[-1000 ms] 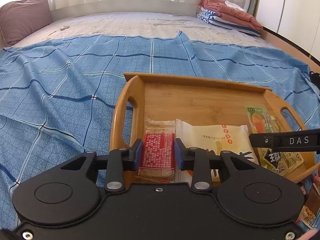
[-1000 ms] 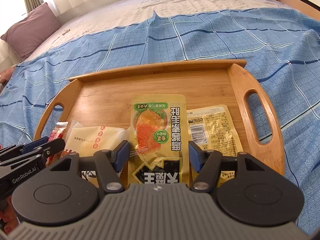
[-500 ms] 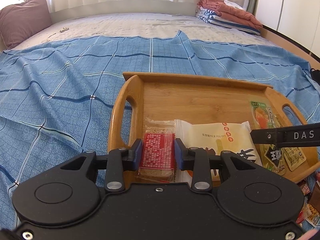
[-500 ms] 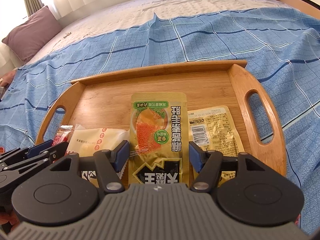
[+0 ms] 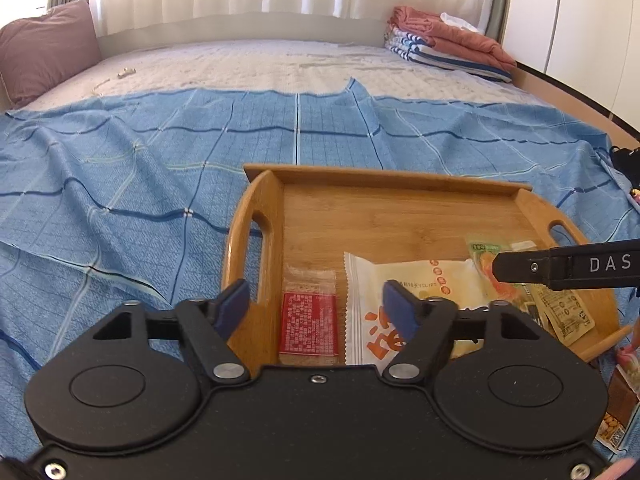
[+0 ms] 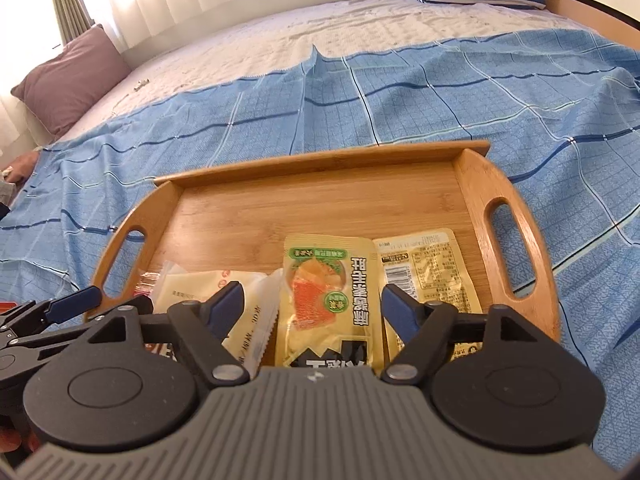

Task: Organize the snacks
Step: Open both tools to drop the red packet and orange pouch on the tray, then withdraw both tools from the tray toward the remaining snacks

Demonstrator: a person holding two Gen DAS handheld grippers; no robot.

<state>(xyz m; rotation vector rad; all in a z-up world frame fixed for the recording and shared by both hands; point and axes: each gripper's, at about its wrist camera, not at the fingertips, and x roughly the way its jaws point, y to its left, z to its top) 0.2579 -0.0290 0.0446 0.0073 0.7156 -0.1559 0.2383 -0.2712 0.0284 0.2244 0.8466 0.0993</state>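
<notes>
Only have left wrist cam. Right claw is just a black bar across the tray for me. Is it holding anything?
Observer: No. The right claw is open and its jaws have just been opening. The yellow pouch lies flat between them, with the pads clear of it.
Operator: What's right of that pouch? Mostly blocked here.
Observer: A gold packet, barcode side up. It lies flat on the tray, between the pouch and the right handle.

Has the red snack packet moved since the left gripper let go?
No. The red snack packet lies by the tray's left handle as before; only the left gripper has just opened.
</notes>
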